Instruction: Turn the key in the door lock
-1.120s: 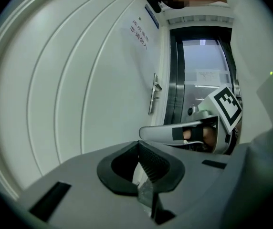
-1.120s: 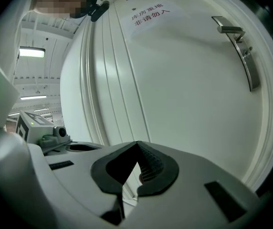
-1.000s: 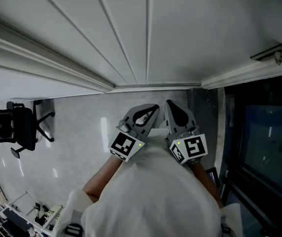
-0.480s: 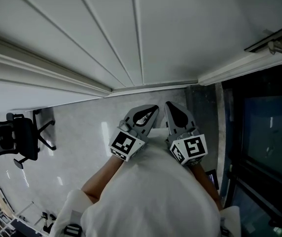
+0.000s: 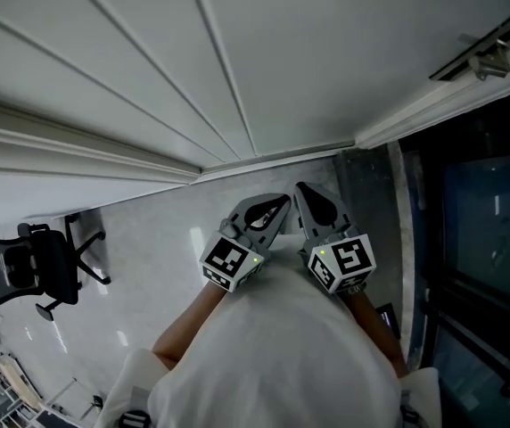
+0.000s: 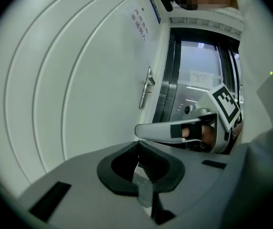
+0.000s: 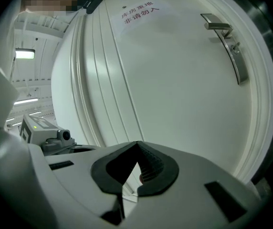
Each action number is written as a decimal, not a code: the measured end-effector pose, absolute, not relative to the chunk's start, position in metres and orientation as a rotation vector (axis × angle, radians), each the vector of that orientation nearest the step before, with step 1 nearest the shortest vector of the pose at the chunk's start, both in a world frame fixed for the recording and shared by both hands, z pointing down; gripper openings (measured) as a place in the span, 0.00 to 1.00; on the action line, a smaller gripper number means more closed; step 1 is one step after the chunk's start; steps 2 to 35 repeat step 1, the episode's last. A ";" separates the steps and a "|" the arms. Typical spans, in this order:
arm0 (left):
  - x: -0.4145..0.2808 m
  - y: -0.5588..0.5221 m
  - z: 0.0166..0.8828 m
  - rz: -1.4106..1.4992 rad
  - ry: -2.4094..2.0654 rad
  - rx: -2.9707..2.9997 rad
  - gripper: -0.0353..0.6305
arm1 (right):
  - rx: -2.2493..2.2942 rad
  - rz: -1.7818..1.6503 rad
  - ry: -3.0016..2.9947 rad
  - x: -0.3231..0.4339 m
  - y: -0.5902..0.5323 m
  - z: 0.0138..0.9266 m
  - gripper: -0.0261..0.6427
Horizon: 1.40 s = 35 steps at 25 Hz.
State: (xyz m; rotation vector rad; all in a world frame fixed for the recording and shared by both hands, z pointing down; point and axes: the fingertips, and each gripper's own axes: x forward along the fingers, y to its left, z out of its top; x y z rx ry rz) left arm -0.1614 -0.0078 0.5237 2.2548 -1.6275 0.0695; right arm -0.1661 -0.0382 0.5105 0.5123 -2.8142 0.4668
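Since a second before, my head had swung, so the door [image 5: 282,61] tilted in view and the office chair [image 5: 28,270] left of it sank lower; both grippers kept side by side. Pale, glossy floor [image 5: 139,239] ran up to the door's foot. I held the left gripper [image 5: 281,198] and right gripper [image 5: 300,186] low, short of the door, each with jaws together on nothing, probably at rest. The handle [image 7: 226,42] stood above them on the door; no key showed.
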 end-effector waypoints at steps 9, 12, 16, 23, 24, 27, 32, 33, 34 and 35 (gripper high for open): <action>-0.163 -0.007 0.525 0.066 -1.637 2.246 0.06 | 0.509 0.474 -2.815 -0.167 -0.039 0.512 0.04; -0.163 -0.007 0.525 0.066 -1.637 2.246 0.06 | 0.509 0.474 -2.815 -0.167 -0.039 0.512 0.04; -0.163 -0.007 0.525 0.066 -1.637 2.246 0.06 | 0.509 0.474 -2.815 -0.167 -0.039 0.512 0.04; -0.163 -0.007 0.525 0.066 -1.637 2.246 0.06 | 0.509 0.474 -2.815 -0.167 -0.039 0.512 0.04; -0.163 -0.007 0.525 0.066 -1.637 2.246 0.06 | 0.509 0.474 -2.815 -0.167 -0.039 0.512 0.04; -0.163 -0.007 0.525 0.066 -1.637 2.246 0.06 | 0.509 0.474 -2.815 -0.167 -0.039 0.512 0.04; -0.163 -0.007 0.525 0.066 -1.637 2.246 0.06 | 0.509 0.474 -2.815 -0.167 -0.039 0.512 0.04; -0.163 -0.007 0.525 0.066 -1.637 2.246 0.06 | 0.509 0.474 -2.815 -0.167 -0.039 0.512 0.04; -0.163 -0.007 0.525 0.066 -1.637 2.246 0.06 | 0.509 0.474 -2.815 -0.167 -0.039 0.512 0.04; -0.163 -0.007 0.525 0.066 -1.637 2.246 0.06 | 0.509 0.474 -2.815 -0.167 -0.039 0.512 0.04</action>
